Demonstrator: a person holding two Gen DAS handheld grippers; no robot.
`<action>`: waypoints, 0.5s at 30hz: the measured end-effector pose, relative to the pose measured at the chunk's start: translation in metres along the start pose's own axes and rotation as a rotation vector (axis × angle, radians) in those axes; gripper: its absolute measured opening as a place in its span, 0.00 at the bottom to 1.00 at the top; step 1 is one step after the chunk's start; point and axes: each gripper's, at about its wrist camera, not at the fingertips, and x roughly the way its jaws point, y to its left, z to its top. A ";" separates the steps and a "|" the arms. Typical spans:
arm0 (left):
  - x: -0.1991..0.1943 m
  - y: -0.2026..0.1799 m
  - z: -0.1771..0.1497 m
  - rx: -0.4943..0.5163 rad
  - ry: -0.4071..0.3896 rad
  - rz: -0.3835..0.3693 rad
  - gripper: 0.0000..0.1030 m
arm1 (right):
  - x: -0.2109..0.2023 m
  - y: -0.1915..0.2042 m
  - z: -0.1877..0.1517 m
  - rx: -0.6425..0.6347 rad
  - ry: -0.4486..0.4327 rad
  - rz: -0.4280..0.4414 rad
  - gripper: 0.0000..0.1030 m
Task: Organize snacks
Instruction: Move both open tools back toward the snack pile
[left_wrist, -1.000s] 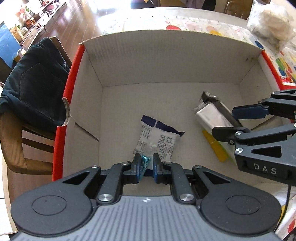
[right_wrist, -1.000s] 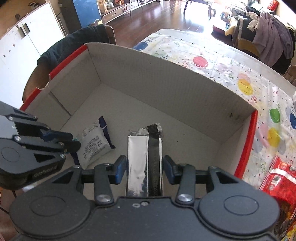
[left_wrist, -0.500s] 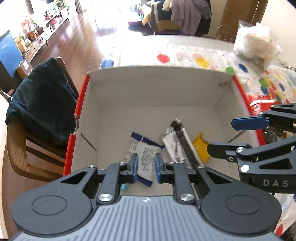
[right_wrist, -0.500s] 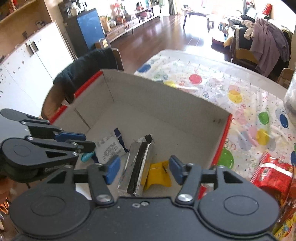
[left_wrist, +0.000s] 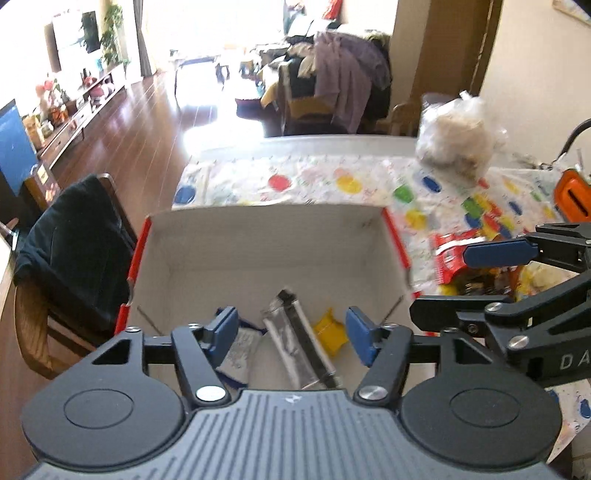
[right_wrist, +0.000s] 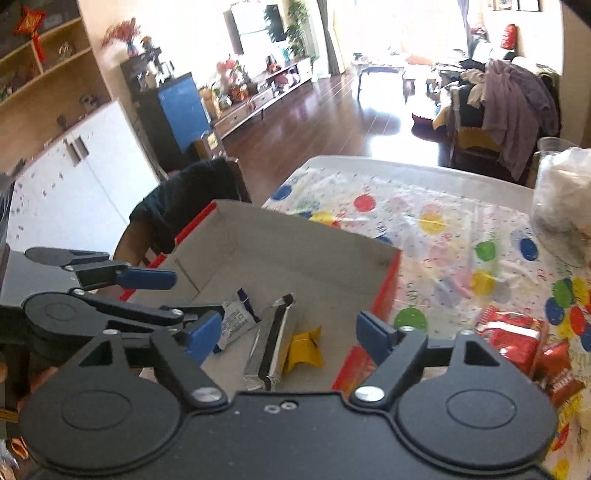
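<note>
A cardboard box (left_wrist: 266, 236) with red outer sides (right_wrist: 295, 240) stands on the table. Inside lie a white and blue packet (left_wrist: 240, 350) (right_wrist: 236, 317), a silver and black bar (left_wrist: 299, 343) (right_wrist: 273, 339) and a yellow wrapper (left_wrist: 328, 328) (right_wrist: 303, 347). My left gripper (left_wrist: 291, 332) is open and empty, held above the box's near side. My right gripper (right_wrist: 284, 339) is open and empty above the box's right part; its fingers (left_wrist: 498, 254) show at the right of the left wrist view.
Red snack packets (right_wrist: 517, 332) (left_wrist: 450, 254) lie on the dotted tablecloth right of the box. A clear bag of pale food (left_wrist: 454, 136) stands at the far right. A chair with a dark jacket (left_wrist: 70, 251) stands left of the table.
Both grippers have opened and risen away from the box floor. The white and blue packet and the silver bar now lie free in the box.
</note>
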 end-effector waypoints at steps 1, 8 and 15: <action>-0.003 -0.004 0.000 0.003 -0.010 -0.006 0.64 | -0.005 -0.003 -0.001 0.005 -0.009 0.000 0.81; -0.013 -0.040 0.001 0.024 -0.054 -0.039 0.71 | -0.041 -0.031 -0.015 0.042 -0.057 -0.022 0.84; -0.012 -0.082 -0.001 0.032 -0.060 -0.076 0.75 | -0.072 -0.067 -0.035 0.074 -0.095 -0.051 0.95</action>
